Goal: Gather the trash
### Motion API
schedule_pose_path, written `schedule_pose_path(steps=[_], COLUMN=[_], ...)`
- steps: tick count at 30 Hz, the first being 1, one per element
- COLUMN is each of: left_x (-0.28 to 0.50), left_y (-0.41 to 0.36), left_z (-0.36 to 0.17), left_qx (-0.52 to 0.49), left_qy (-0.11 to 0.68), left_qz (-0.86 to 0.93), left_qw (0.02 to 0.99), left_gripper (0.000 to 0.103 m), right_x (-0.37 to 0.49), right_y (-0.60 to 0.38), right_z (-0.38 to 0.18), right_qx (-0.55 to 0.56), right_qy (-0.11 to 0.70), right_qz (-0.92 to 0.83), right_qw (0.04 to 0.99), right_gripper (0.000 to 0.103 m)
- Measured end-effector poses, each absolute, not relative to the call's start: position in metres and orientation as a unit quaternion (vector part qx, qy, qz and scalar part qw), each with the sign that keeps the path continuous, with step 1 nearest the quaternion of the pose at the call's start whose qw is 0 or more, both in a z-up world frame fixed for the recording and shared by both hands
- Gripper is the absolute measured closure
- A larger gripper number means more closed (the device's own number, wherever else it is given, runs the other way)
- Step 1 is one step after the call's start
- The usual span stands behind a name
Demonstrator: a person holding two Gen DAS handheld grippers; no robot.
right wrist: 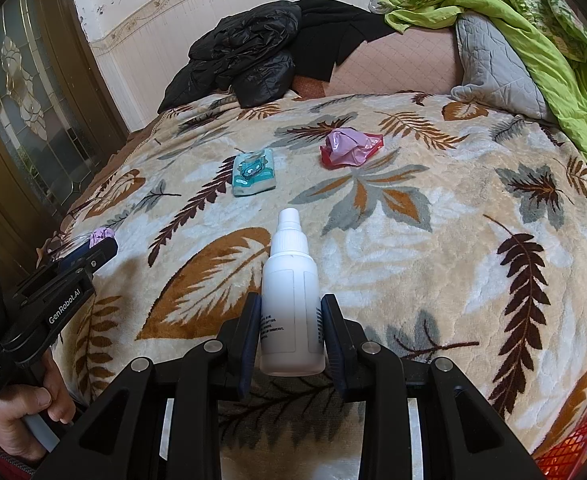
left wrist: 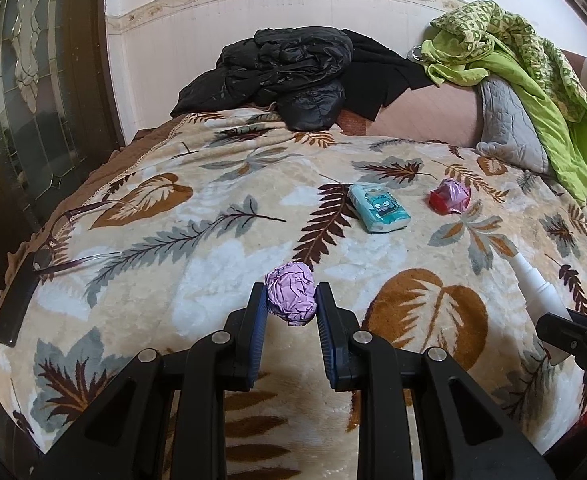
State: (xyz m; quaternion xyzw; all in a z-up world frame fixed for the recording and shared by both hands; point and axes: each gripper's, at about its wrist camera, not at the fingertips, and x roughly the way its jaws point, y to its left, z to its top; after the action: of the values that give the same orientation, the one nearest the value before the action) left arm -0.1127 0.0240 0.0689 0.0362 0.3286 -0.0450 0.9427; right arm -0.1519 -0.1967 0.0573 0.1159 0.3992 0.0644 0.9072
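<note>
Left gripper [left wrist: 291,300], jaws nearly closed, pinches a crumpled purple wad [left wrist: 292,299] just above the leaf-patterned blanket [left wrist: 213,184]. Right gripper [right wrist: 291,320] likewise clamps a white spray bottle [right wrist: 291,280], nozzle pointing away.

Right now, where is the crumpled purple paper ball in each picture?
Left wrist view: the crumpled purple paper ball sits at bottom centre, pinched in the left gripper.
Right wrist view: the same ball shows small at the far left edge, at the tip of the left gripper.
Shared landmark: the teal tissue packet with a cartoon face lies on the leaf-patterned blanket beyond the ball.
</note>
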Motion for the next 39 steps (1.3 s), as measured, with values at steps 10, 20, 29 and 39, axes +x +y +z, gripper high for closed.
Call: schedule_pose_path(steps=[10,20,29,39], left_x=[-0.112,-0.113,-0.119,-0.146], left_y=[0.025,0.025,0.016,-0.024], left_z=[0.069,0.069,0.072,0.089], left_qx=[0.035,0.034,-0.003,-0.037], left_qy=[0.328,0.33,0.339,0.347], left_qz=[-0.045,-0.045,-0.11,-0.248], left_qw=[0.943,0.942,0.935,0.904], left_gripper=[0.08,0.08,0.08,0.08], right_x=[-0.152,-0.153,-0.156,-0.2], right_y=[-0.197,-0.198,-0.215,-0.243], right_z=[0.058,0.058,0.064,0.082], right_qx=[0.116,0.116,0.144,0.191], right_qy=[0.398,0.398,0.389,0.368], right_qz=[0.064,0.064,0.06,0.058], right_qw=[0.908,0.908,0.908,0.908], right_gripper=[0.07,0.07,0.07,0.07])
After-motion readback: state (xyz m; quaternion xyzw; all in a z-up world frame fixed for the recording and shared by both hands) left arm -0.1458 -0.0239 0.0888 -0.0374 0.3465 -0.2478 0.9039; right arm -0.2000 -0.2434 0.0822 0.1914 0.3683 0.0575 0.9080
